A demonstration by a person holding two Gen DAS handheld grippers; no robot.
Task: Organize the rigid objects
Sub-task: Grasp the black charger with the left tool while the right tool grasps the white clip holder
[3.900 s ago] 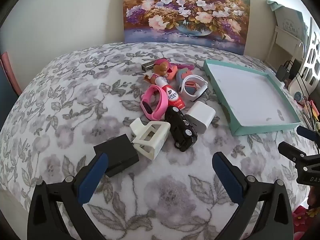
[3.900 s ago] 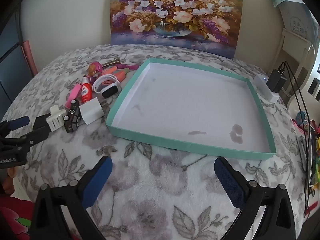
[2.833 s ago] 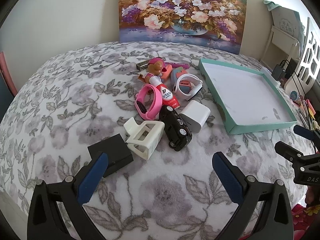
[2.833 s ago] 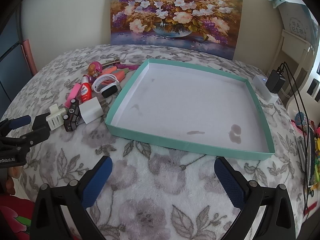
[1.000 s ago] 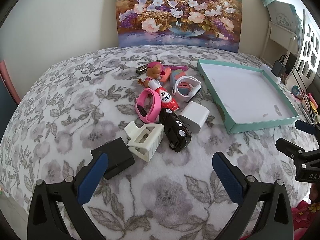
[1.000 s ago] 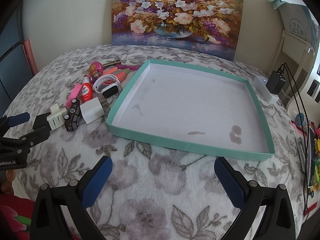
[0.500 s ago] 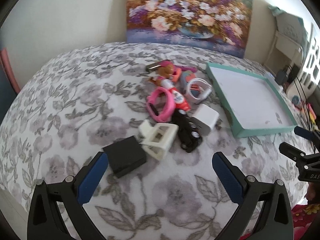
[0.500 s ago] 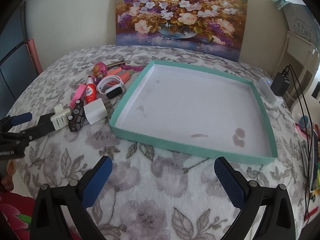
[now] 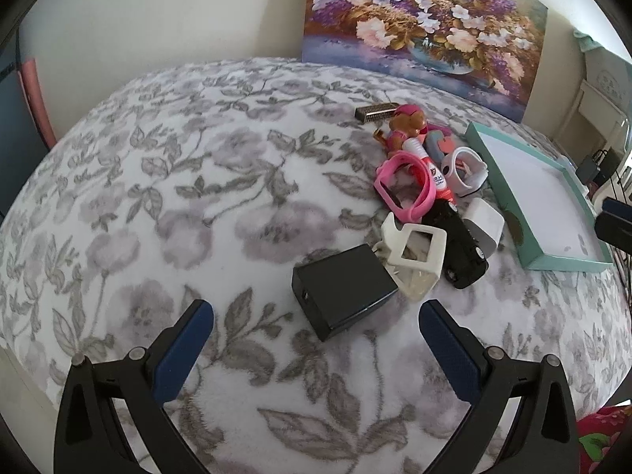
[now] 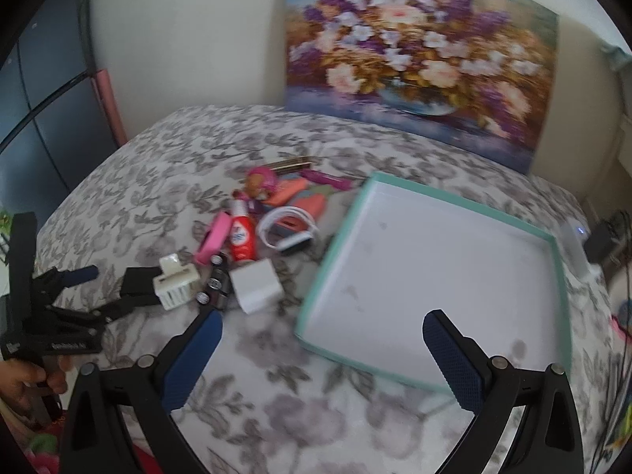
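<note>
We line up left gripper [image 9: 316,316], jaws wide, on black adapter [image 9: 343,290]; right gripper [image 10: 322,333] also spread; next: grab, move to teal tray [image 10: 551,276]

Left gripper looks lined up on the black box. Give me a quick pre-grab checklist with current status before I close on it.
1. Left gripper open: ok, jaws spread wide, nothing between them.
2. Black box ahead of the jaws: ok, it lies just beyond the fingertips, slightly right of centre.
3. Box free of neighbours: not ok, its far corner touches the white clip.
4. Box graspable: cannot tell, it sits skewed to the jaws.
5. Teal tray ready to receive: ok, nothing lies in it; only stains show.
6. Right gripper out of the way: ok, open and empty, hovering near the tray's near corner.
</note>
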